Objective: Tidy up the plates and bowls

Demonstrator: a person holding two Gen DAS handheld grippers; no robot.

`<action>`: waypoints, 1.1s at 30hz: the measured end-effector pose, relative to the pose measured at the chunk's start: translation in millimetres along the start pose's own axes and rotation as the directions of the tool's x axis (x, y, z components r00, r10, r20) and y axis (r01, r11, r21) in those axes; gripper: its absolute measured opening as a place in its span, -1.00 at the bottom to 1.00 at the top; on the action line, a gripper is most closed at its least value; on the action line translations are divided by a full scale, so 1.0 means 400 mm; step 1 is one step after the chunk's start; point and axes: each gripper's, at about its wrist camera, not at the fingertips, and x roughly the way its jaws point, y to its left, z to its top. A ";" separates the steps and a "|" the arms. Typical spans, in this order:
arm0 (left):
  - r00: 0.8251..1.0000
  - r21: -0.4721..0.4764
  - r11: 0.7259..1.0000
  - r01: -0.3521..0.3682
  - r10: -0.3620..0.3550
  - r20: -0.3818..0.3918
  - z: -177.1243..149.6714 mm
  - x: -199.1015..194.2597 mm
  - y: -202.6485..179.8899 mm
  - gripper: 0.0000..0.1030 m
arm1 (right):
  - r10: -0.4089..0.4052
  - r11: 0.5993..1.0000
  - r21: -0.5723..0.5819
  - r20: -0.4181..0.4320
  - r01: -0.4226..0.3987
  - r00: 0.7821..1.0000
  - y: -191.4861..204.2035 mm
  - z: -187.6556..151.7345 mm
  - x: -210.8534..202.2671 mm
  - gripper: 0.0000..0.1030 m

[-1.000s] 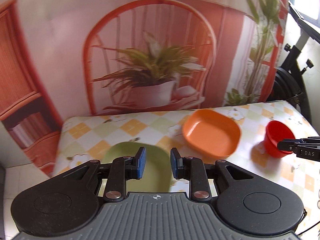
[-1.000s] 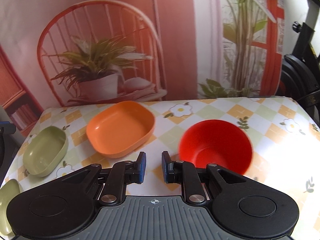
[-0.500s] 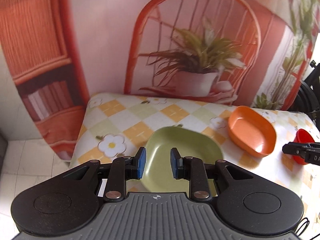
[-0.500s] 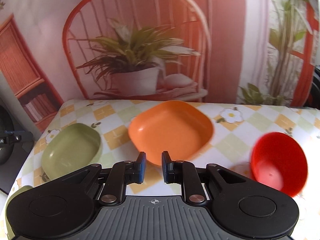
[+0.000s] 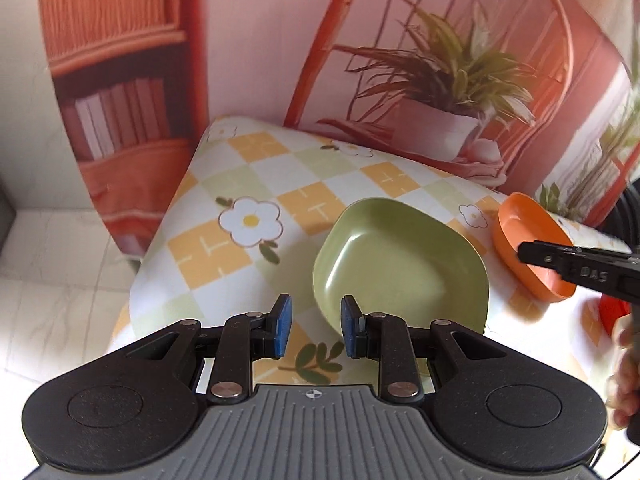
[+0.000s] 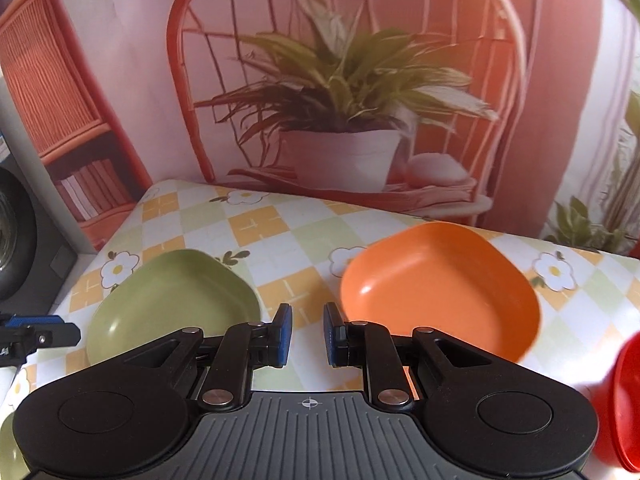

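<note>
Fingers (image 5: 282, 330) on left gripper (image 5: 313, 331) parted, holding nothing, green plate (image 5: 400, 266) just ahead-right. Right gripper (image 6: 307, 335) same, empty, orange plate (image 6: 440, 292) ahead-right. Probably lining up for rim grabs to stack.

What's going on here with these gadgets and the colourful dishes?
A person holds a two-finger gripper in each hand over a checked tablecloth, tidying dishes. The left gripper is open by the near edge of a green plate; the right gripper is open beside an orange plate. Neither holds anything. A red bowl sits at the right.
</note>
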 end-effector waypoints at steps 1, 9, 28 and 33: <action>1.000 -0.001 1.000 -0.008 0.008 -0.004 -0.001 0.002 0.001 -0.46 | 0.001 1.000 -0.007 -0.003 -0.001 1.000 0.005 0.002 0.011 -0.67; 1.000 -0.005 1.000 0.009 -0.009 -0.014 0.005 0.022 -0.008 -0.46 | 0.021 0.999 -0.026 -0.032 -0.022 0.999 0.040 0.000 0.068 -0.67; 0.999 -0.009 1.000 0.016 -0.016 -0.037 -0.015 0.051 -0.020 -0.67 | 0.067 0.998 0.007 -0.068 -0.067 0.995 0.064 -0.056 0.087 -0.78; 0.999 0.010 1.000 0.011 -0.010 -0.042 -0.017 0.047 -0.032 -0.68 | 0.065 0.998 0.029 -0.057 -0.063 0.996 0.056 -0.068 0.064 -0.78</action>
